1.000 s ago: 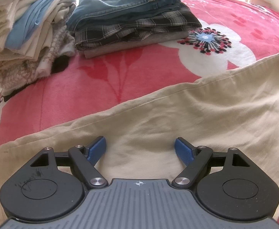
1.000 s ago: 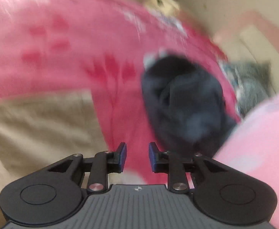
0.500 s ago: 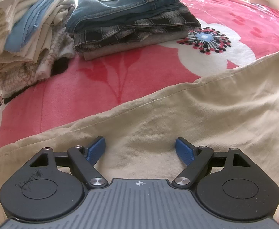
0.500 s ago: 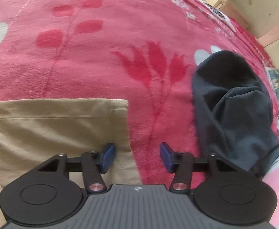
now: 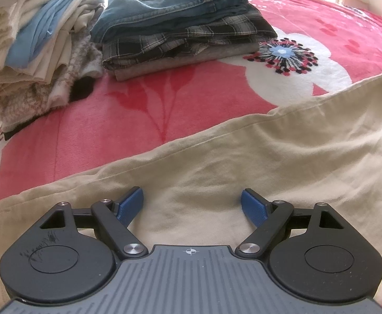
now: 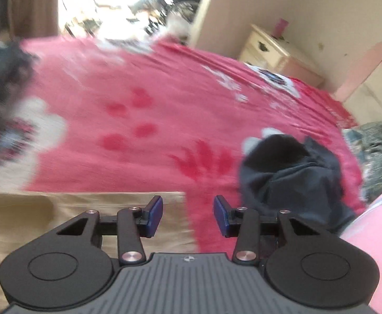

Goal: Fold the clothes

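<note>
The left gripper [image 5: 192,202] is hovering spread wide over the beige garment [image 5: 282,157]; the right gripper [image 6: 188,213] is closing, nothing between its jaws.

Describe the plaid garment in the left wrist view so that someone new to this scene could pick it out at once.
On the red floral blanket, beyond the beige garment, stand two clothes piles. In the neat right-hand stack, the plaid garment lies under the blue jeans and on a plain grey piece. Its dark-and-cream check is the only check pattern in that stack.
</note>
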`<action>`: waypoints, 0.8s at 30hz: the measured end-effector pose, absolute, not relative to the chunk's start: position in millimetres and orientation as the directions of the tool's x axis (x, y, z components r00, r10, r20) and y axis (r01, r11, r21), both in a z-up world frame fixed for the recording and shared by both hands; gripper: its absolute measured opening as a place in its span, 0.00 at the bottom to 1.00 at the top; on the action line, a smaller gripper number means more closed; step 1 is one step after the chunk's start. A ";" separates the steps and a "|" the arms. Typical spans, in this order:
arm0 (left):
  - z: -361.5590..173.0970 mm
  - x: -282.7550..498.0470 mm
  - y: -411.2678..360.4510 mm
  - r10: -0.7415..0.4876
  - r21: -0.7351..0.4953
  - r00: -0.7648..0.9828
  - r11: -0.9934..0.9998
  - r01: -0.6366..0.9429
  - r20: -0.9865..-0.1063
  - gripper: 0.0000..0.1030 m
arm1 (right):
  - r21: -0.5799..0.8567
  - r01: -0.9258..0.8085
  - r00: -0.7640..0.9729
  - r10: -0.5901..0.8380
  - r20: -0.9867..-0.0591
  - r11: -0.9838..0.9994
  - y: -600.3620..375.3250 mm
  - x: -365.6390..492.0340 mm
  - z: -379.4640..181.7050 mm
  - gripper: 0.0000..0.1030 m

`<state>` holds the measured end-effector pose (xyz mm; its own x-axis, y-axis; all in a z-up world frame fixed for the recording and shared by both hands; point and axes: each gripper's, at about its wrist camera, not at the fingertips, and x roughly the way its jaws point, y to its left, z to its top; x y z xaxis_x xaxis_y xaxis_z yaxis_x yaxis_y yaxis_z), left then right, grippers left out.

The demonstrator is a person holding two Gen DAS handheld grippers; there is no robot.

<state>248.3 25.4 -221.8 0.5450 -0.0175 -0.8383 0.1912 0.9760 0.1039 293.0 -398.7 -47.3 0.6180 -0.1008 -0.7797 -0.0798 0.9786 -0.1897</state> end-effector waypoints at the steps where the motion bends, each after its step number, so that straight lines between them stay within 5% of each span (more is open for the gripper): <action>1: -221.7 248.9 25.3 -0.017 0.103 0.543 0.976 0.190 -0.839 0.82 | -0.155 -0.097 0.617 -0.063 -0.785 0.983 -394.7 284.0 -41.8 0.43; 8: -221.6 252.7 23.5 -0.007 0.111 0.540 0.976 0.186 -0.841 0.82 | -0.022 -0.229 0.529 0.106 -0.842 0.973 -369.6 216.3 -37.7 0.43; 15: -221.4 254.1 24.1 -0.007 0.110 0.538 0.977 0.184 -0.843 0.82 | -0.026 -0.330 0.393 0.112 -0.913 0.943 -341.2 169.3 -85.7 0.44; 24: -221.7 254.3 24.5 -0.007 0.107 0.537 0.978 0.181 -0.844 0.83 | 0.088 -0.025 0.405 0.091 -0.910 0.996 -363.9 164.7 -116.8 0.47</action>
